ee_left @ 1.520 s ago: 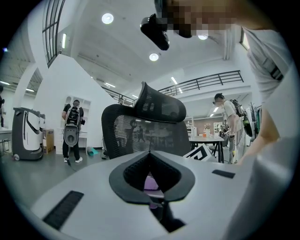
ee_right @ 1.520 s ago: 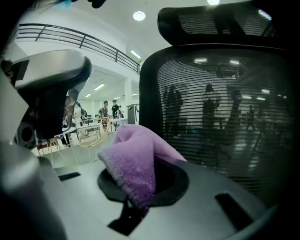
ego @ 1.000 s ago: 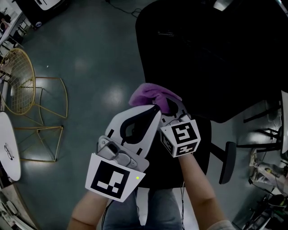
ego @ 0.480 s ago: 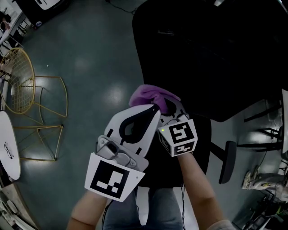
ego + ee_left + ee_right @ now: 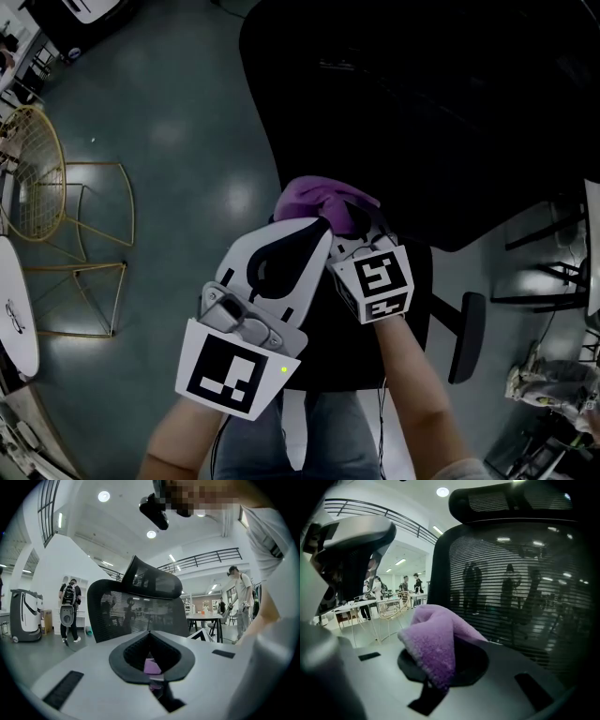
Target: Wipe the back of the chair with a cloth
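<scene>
Purple cloth (image 5: pixel 323 200) is clamped in the right tongs (image 5: pixel 354 223), bunched over their tips, right at the edge of the chair back (image 5: pixel 422 112); whether it touches the mesh I cannot tell. Since a second ago the black back has spread further left in the head view, while the cloth and both tongs sit about where they were. Left tongs (image 5: pixel 321 225) are pressed together just beside the cloth, and their white body covers part of the right tongs from above.

Around it is grey floor (image 5: pixel 187 122), with a gold wire chair (image 5: pixel 56 187) and the rim of a white round desk (image 5: pixel 14 309) at far left. An armrest (image 5: pixel 464 337) is on the right.

The head view shows the back only as a dark mass. The right gripper view shows its slatted mesh (image 5: pixel 511 588) and headrest (image 5: pixel 515 501) close behind the cloth (image 5: pixel 436 639). The left gripper view shows a purple scrap through the hollow of its closed tongs (image 5: pixel 150 633) — also a person with a backpack (image 5: pixel 69 609) and a far desk (image 5: pixel 206 617).
</scene>
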A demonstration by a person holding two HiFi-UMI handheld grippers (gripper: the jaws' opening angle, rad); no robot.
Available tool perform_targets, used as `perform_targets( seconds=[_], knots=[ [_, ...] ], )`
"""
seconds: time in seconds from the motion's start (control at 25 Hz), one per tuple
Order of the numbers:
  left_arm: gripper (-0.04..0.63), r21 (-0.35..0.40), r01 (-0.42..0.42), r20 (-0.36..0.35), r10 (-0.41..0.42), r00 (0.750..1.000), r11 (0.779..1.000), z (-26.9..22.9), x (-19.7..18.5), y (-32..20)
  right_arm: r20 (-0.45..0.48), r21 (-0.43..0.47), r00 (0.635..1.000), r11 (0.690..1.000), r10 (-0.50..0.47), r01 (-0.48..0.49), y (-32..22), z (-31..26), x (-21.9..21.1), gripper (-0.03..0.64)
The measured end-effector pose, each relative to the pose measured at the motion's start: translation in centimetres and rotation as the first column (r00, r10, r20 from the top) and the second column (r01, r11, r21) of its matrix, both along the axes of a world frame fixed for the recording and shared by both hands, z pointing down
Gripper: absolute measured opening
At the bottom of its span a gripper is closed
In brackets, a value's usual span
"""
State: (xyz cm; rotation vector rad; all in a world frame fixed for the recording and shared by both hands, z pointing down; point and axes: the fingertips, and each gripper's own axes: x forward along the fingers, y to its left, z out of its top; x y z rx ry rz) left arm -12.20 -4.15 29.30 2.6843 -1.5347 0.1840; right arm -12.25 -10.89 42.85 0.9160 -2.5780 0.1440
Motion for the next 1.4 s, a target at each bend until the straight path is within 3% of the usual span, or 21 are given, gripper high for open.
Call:
perform_targets(
  seconds=[0.72,1.4],
  knots=[
    [0.013,0.002,-0.044,-0.011,0.044,0.999,0.999,0.6,8.2,-1.5,-0.075,0.016,0.997,0.999,0.028,-0.027,-1.8,1.0,9.7,0.046],
    [0.013,-0.005,-0.065,-0.003,0.065,0.998,0.998,1.3,14.9,-2.1,-0.08,-0.002,0.992,0.995,0.094,-0.095,-3.5,1.8,18.4,0.046]
  ],
)
